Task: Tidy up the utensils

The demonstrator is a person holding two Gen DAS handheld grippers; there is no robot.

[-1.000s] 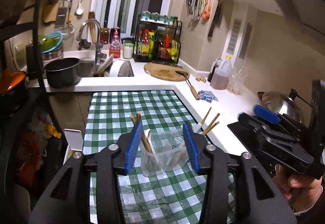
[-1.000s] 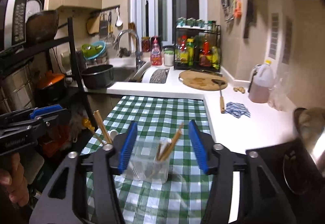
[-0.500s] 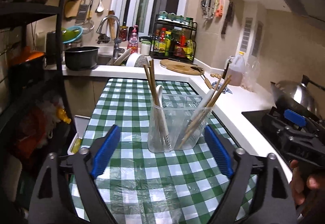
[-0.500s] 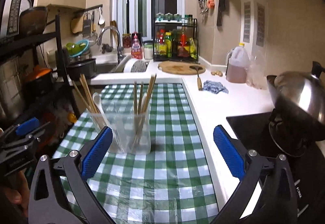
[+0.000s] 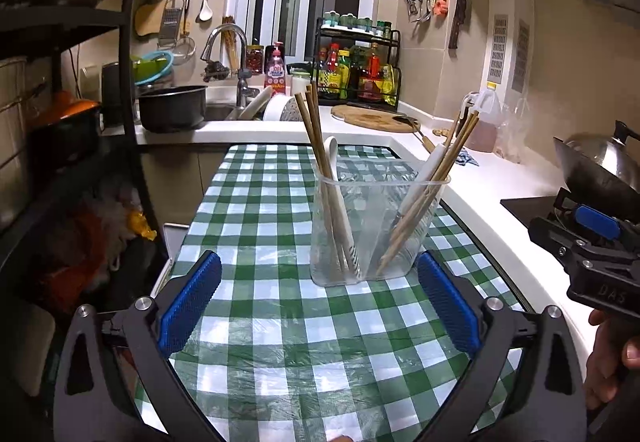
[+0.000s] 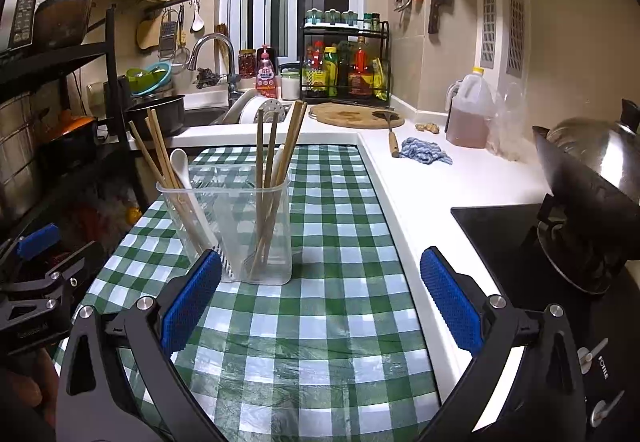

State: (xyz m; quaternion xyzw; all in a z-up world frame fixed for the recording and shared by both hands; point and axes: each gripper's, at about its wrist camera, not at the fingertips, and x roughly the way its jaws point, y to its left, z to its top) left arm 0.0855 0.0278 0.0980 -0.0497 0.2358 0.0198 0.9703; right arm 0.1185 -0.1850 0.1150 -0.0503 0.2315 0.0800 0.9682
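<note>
A clear plastic utensil holder stands upright on the green checked tablecloth. It holds wooden chopsticks and white spoons in two compartments. It also shows in the right wrist view, with chopsticks and a white spoon. My left gripper is open and empty, just in front of the holder. My right gripper is open and empty, to the holder's right and nearer than it. Each gripper shows at the edge of the other's view.
A white counter runs along the right with a wok on a black hob, an oil jug, a blue cloth and a round board. The sink and a black pot are behind. A dark shelf rack stands left.
Both grippers have opened wide and drawn back from the holder. The holder now stands free on the cloth, farther from both cameras.
</note>
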